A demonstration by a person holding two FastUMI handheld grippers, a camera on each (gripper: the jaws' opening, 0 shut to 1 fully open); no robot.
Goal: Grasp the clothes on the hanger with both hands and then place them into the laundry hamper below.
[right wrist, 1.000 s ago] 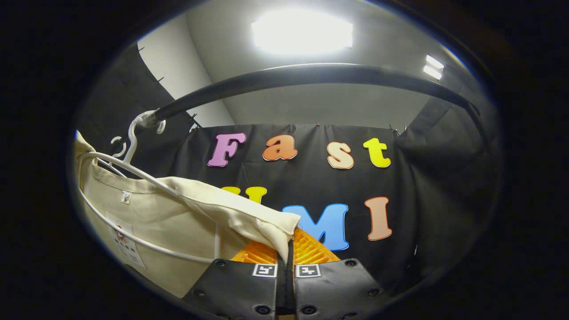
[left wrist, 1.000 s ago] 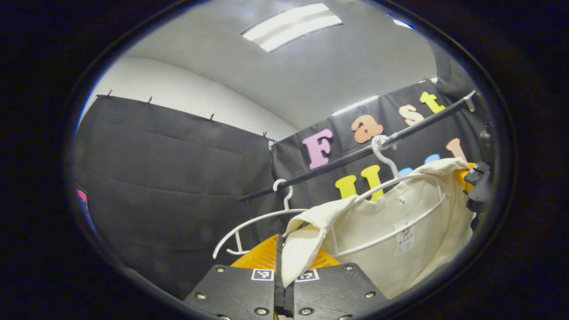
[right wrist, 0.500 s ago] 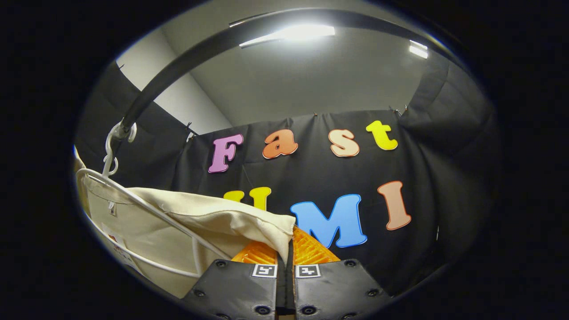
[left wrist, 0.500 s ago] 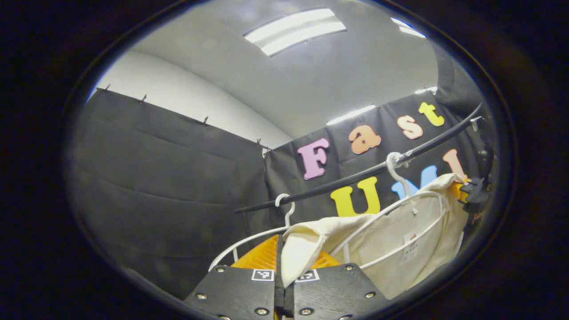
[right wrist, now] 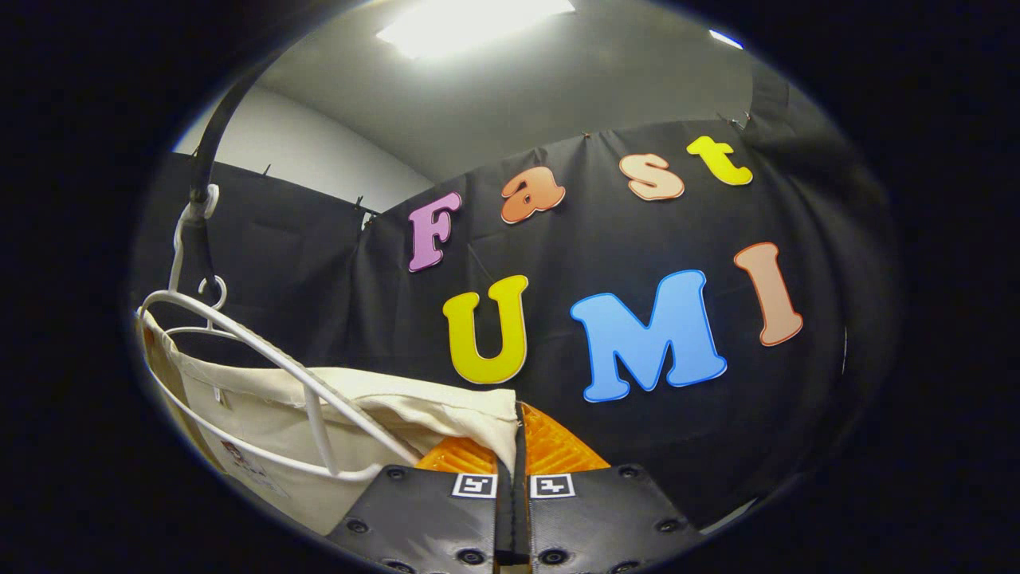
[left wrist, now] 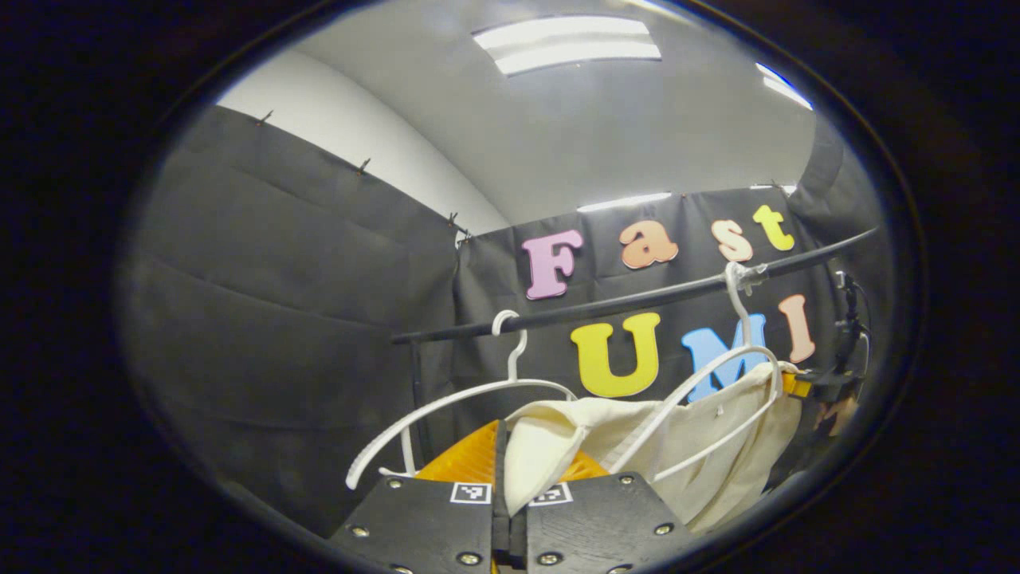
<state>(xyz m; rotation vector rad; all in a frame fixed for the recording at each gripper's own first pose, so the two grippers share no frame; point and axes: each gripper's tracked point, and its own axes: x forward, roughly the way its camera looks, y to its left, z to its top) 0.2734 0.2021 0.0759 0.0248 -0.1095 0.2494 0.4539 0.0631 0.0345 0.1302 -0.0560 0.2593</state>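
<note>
here, two claws, left claw (left wrist: 508,478) and right claw (right wrist: 514,456), pinching one shirt (left wrist: 701,446), two hangers (left wrist: 470,395)

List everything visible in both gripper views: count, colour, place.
garment: 1, cream, draped below its hanger, a shoulder pinched at each end.
hangers: 2, white, hooked on the rail; one bare, one over the garment.
rail: 1, black, running across in front of the booth wall.
ceiling lights: several, white, overhead.
left gripper: 1, shut on the garment's shoulder.
right gripper: 1, shut on the other shoulder; seen far right in the left gripper view.
</note>
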